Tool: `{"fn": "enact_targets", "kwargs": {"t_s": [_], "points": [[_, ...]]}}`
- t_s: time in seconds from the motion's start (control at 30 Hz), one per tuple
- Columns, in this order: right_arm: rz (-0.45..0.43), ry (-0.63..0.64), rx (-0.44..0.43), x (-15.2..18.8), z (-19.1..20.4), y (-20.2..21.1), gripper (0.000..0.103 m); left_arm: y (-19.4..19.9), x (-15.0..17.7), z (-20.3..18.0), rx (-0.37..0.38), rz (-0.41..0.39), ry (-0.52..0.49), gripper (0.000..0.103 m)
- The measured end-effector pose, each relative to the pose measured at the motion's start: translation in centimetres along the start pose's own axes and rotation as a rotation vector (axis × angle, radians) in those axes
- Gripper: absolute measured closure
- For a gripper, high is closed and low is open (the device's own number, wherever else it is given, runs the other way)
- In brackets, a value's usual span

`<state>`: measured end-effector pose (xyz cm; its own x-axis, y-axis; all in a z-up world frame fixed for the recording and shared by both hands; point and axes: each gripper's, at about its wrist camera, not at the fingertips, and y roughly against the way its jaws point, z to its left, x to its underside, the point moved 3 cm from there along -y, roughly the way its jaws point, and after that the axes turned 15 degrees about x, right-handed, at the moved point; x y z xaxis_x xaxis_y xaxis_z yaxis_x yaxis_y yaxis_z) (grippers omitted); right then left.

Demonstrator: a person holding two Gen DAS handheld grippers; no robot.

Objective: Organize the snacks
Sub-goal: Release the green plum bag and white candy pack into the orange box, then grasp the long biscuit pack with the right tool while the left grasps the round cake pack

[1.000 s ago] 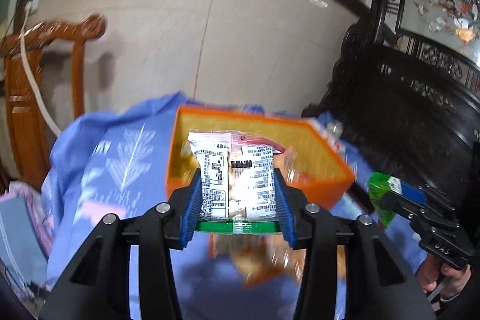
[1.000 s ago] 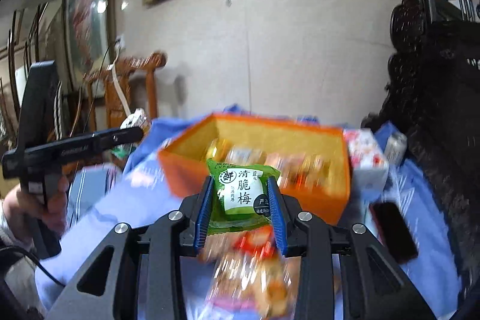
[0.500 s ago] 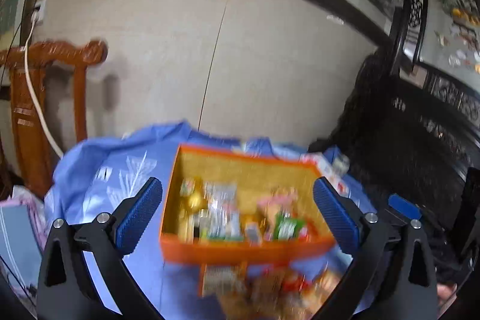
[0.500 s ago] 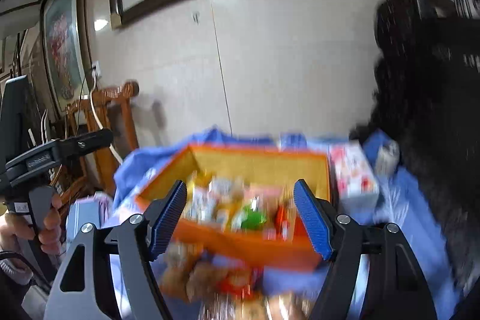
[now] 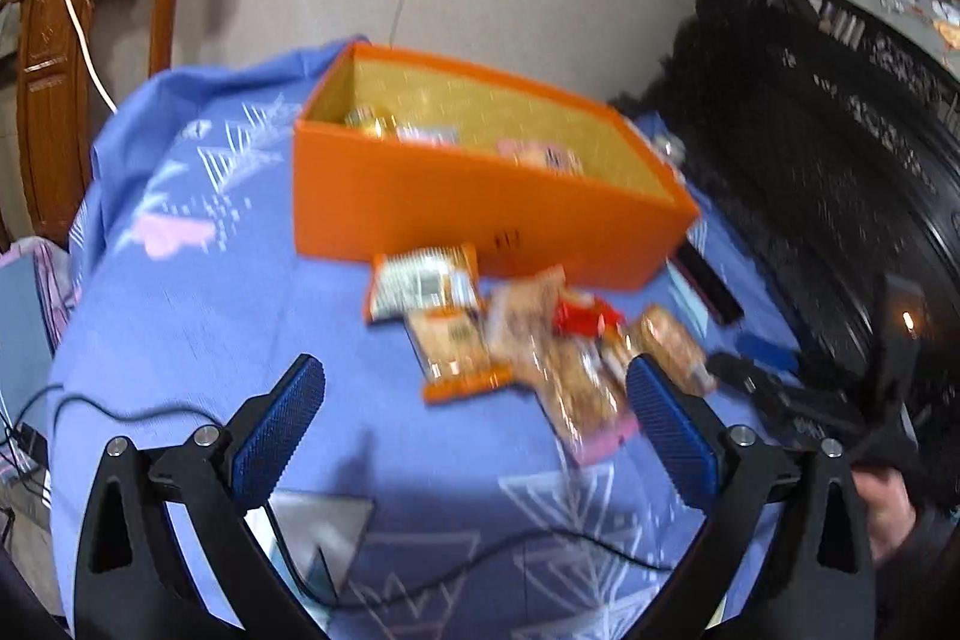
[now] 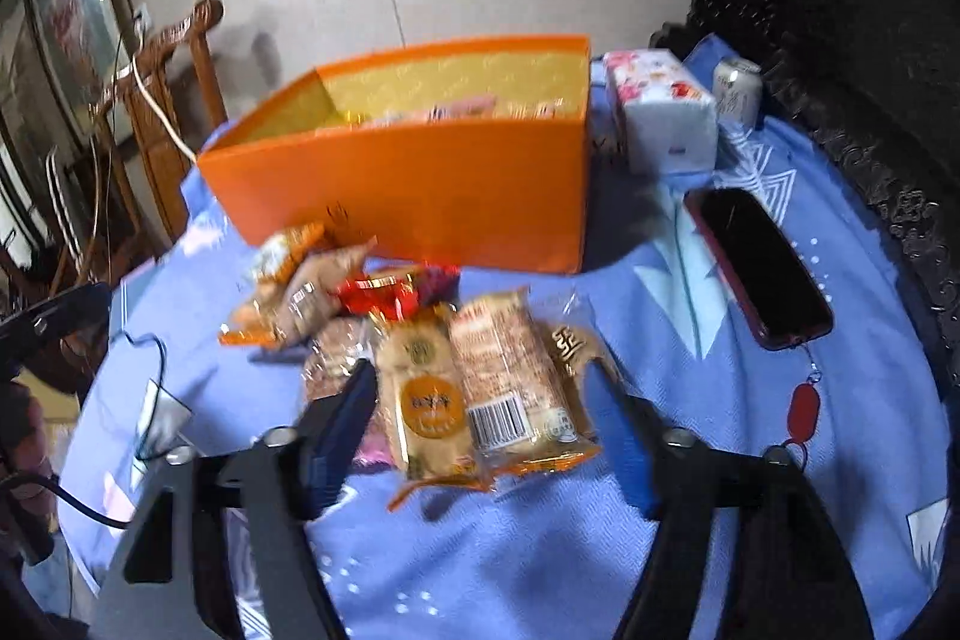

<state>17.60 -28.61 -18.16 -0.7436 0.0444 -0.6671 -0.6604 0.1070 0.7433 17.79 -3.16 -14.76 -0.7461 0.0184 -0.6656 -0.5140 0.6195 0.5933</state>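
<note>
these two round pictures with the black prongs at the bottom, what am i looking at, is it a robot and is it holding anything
No robot: a person holds a two-finger gripper in each hand, each with a fisheye camera looking along its fingers. One picture is from the left gripper, open wide and empty. The other is from the right gripper, whose jaws are closing around wrapped snack packets without pressing them yet. The blue patterned cloth carries an orange box with some snacks inside, a loose pile of packets in front, a dark phone, a tissue pack and a can.

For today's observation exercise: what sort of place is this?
Probably a home living room: a carved wooden chair by the wall, dark carved wooden furniture, and a blue patterned cloth under snacks.
</note>
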Motion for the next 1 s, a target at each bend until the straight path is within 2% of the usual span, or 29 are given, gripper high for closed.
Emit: {"fn": "enact_targets", "kwargs": {"t_s": [0.23,0.27,0.37,0.53,0.63,0.83,0.87,0.93,1.0], "points": [[0.065,0.113,0.039,-0.3,1.0,-3.9,0.044,0.6,1.3,-0.4,-0.011,0.01,-0.008,0.004],[0.078,0.128,0.043,-0.1,1.1,-4.4,0.047,0.7,1.2,-0.3,-0.016,0.011,-0.008,0.004],[0.064,0.155,0.079,0.2,1.1,-4.8,0.066,0.8,1.1,0.1,-0.035,0.012,0.002,0.004],[0.031,0.041,0.061,0.1,-0.1,-2.7,0.067,0.2,0.7,1.0,-0.051,0.015,0.034,0.004],[0.001,-0.054,0.021,0.1,-0.7,-0.8,0.067,-0.9,0.4,1.3,-0.063,0.013,0.04,0.004],[-0.018,-0.145,-0.054,0.7,-0.2,1.8,0.067,-6.2,-0.2,3.4,-0.131,0.063,0.09,0.004],[-0.015,-0.152,-0.062,0.9,0.0,2.1,0.067,-7.5,-0.2,4.0,-0.142,0.083,0.106,0.007],[-0.012,-0.158,-0.074,1.1,0.4,2.3,0.067,-9.3,0.0,4.8,-0.148,0.125,0.132,0.025],[-0.013,-0.152,-0.079,1.2,0.9,2.5,0.067,-10.7,0.2,5.8,-0.143,0.148,0.182,0.031]]}}
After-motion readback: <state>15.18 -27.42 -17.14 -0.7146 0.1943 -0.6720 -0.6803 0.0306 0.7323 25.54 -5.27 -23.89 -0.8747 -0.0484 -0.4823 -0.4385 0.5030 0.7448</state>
